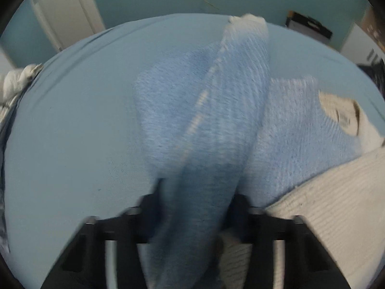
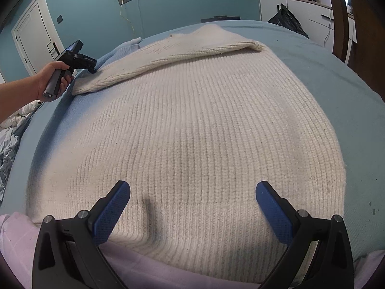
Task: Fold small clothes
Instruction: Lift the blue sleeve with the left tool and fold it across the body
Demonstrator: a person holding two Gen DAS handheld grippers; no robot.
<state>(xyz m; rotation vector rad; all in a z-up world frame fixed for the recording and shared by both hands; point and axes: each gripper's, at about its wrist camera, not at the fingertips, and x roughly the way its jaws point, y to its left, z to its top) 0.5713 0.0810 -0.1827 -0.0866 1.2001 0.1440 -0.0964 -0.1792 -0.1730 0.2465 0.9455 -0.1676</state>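
Sweater: cream ribbed knit, spread flat on the bed ahead of the right tongs
Right tongs: blue pads apart — hem between them, nothing gripped
Left tongs: clamped on a blue knit sleeve
Bed: blue sheet beneath it all — a hand holds the left handle at the sweater's far-left edge

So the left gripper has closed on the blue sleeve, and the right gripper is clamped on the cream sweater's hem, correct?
Not quite. The left gripper does have the blue sleeve between its jaws, but the right gripper is open, hovering over the cream sweater without holding its hem. The right wrist view shows this.
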